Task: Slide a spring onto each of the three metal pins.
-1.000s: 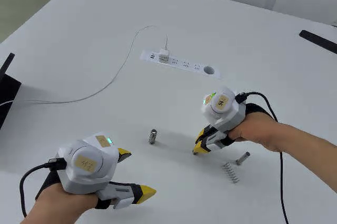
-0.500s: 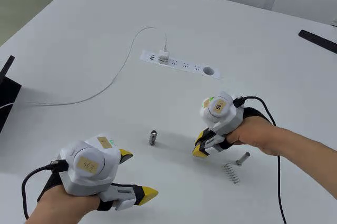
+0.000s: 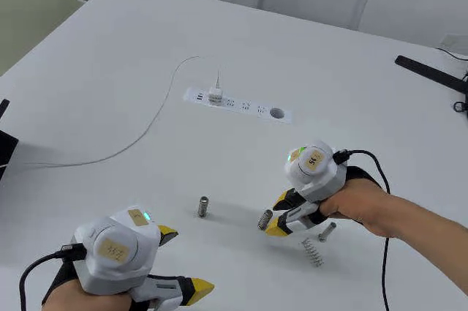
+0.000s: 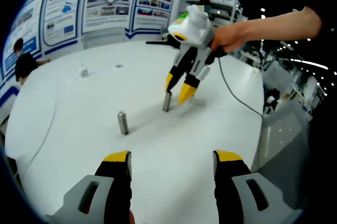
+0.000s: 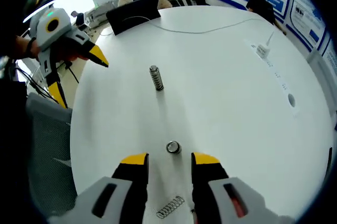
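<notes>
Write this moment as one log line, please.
left gripper open, empty | right gripper open, tips at upright pin | second upright pin wears spring | loose spring and third pin lie on table

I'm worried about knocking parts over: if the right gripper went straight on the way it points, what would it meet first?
Probably the upright pin just beyond the tips of the right gripper, centred between its open jaws; the second standing pin lies farther along.
</notes>
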The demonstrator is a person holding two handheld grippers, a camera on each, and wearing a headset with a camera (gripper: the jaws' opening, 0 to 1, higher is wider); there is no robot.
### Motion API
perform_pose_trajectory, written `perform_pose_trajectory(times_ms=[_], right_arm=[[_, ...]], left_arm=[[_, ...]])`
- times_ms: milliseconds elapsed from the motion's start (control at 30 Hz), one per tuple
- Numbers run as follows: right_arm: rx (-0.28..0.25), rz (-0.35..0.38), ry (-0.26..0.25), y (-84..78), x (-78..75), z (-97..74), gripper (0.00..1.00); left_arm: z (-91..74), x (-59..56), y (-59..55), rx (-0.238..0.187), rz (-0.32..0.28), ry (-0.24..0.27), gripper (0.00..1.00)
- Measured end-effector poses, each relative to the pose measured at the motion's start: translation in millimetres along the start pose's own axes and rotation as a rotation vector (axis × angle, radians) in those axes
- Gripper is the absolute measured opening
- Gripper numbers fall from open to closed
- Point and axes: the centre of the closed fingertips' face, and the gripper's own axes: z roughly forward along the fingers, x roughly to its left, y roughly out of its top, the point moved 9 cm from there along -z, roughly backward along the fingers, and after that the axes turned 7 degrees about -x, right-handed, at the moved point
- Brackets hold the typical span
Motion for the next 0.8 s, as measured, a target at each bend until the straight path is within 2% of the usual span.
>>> perform_pose_trajectory(times_ms=[167,400,600,733,800], right_arm=[[-0.095,0.084,-0.034,-2.5,6.8,-14.3,0.39],[-0.239,0.211,-0.11,-11.5,16.8,-32.0,0.43],[-0.313,0.289,-0.147,-22.6,26.2,-40.8,0.48],[-0.384,0.36,-0.17,-26.9,31.9,-47.5,0.52],[-0.397,0.367,-0.18,-29.6,34.3,-51.2,0.53]], left_arm=[[-0.9,-0.6,3.4,-0.007,0.0,0.001,0.64],[-2.6,-3.3,6.0,-0.012,-0.006,0.0,0.64],[-2.8,-5.5,7.4,-0.013,0.0,0.0,0.64],[-2.5,-6.2,9.3,-0.014,0.007,-0.001,0.64],[-2.1,-5.6,10.7,-0.015,0.009,0.001,0.64]])
